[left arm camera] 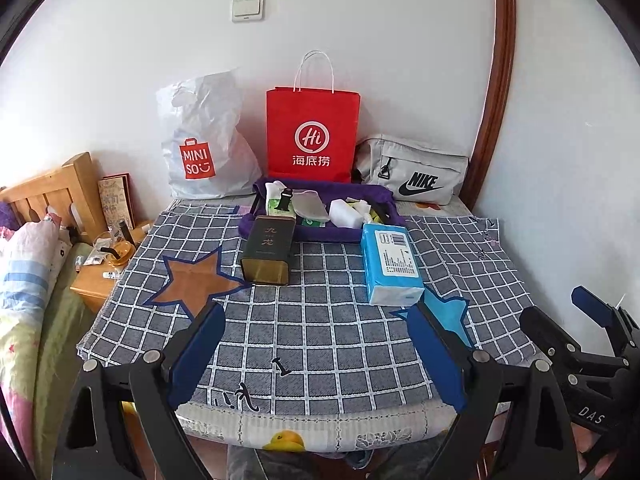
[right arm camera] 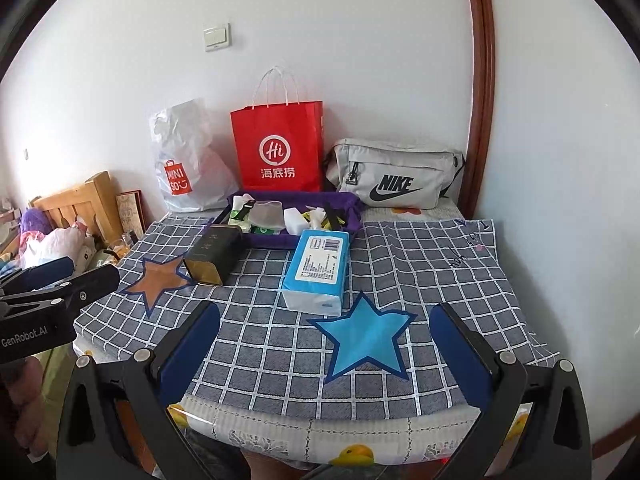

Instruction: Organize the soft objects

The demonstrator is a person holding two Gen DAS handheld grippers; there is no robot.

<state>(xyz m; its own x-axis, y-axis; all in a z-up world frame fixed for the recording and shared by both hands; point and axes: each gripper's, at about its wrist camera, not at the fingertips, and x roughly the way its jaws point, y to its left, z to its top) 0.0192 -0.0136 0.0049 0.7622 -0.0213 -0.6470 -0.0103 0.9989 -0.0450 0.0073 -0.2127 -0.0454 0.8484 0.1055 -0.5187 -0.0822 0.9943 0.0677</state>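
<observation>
A blue tissue pack lies on the checked cloth, just behind a blue star patch. A dark tin box lies to its left, beside an orange star patch. Behind them a purple tray holds small packets and white soft items. My left gripper is open and empty above the cloth's front part. My right gripper is open and empty, over the blue star. The right gripper also shows in the left wrist view.
A red paper bag, a white Miniso plastic bag and a grey Nike pouch stand against the back wall. A wooden bedside stand with small items and a bed are at the left.
</observation>
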